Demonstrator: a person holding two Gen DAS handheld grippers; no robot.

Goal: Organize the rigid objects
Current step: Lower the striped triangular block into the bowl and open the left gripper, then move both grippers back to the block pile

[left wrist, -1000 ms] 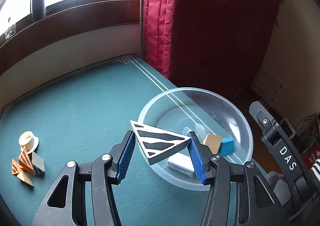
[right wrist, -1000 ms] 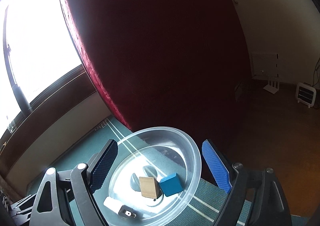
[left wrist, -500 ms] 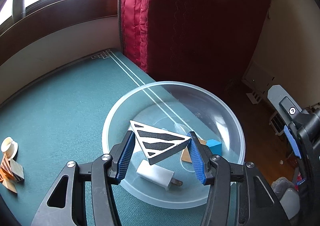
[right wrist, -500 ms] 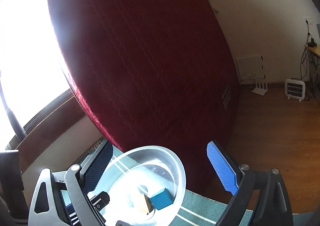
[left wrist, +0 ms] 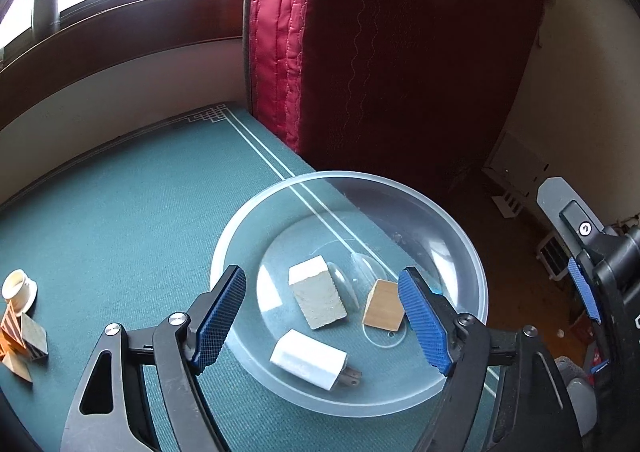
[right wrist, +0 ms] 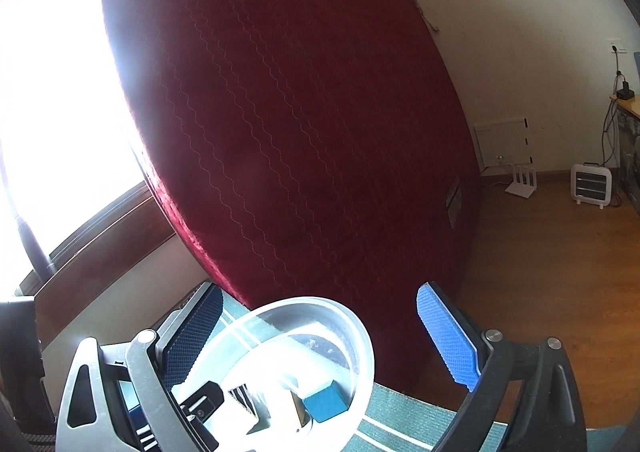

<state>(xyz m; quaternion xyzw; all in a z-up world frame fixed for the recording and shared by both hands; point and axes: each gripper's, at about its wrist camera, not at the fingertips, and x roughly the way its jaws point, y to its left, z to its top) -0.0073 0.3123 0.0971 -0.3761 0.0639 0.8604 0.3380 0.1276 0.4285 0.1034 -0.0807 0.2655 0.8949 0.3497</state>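
You are spreading the left hand-held gripper (left wrist: 322,322) above the clear round plastic bowl (left wrist: 472,252) on the green table (left wrist: 120,220), so the pale triangular block (left wrist: 318,298) (now unheld) is lying inside.

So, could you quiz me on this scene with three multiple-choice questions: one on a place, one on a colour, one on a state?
1. Where does the white wall charger lie?
A. in the clear plastic bowl
B. on the windowsill
C. on the wooden floor

2. What colour is the upright quilted mattress?
A. blue
B. dark red
C. white

3. What does the left gripper grip?
A. the charger
B. the bowl's rim
C. nothing

Answers: A, it rests on the bowl's floor; B, its stitched face is dark red; C, its jaws are opening and the pads touch nothing.
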